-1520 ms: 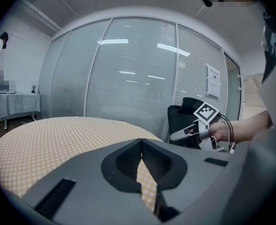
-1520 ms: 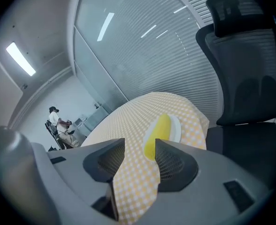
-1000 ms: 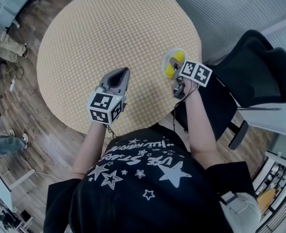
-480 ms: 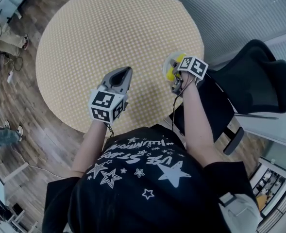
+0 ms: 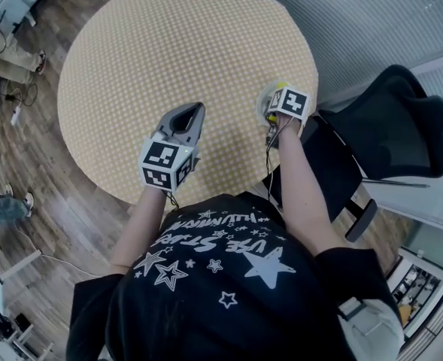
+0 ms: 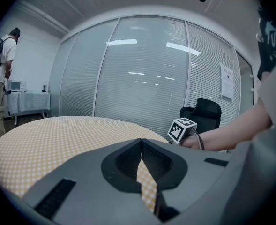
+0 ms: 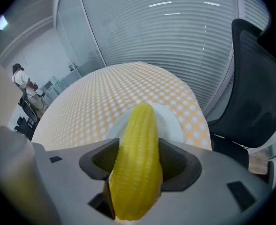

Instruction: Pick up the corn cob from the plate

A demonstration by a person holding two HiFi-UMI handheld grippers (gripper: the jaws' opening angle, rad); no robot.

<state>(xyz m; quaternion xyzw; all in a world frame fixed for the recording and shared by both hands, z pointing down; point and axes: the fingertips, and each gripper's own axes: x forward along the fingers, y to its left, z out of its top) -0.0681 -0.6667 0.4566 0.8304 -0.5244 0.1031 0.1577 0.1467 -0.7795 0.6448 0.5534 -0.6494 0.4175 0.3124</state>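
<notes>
A yellow corn cob lies on a small white plate at the right edge of the round checked table. My right gripper points steeply down over it. The cob stands lengthwise between the two jaws, which are wide and closing around it. In the head view the right gripper's marker cube covers most of the plate and hides the cob. My left gripper hovers over the table's near edge, shut and empty, its jaws meeting at the tips.
A black office chair stands close to the table's right side, just past the plate. A glass wall with blinds runs behind the table. A person stands far off by a counter.
My right gripper has come down and forward over the plate, and its cube now hides the cob that showed in the head view. The left gripper has stayed put.
</notes>
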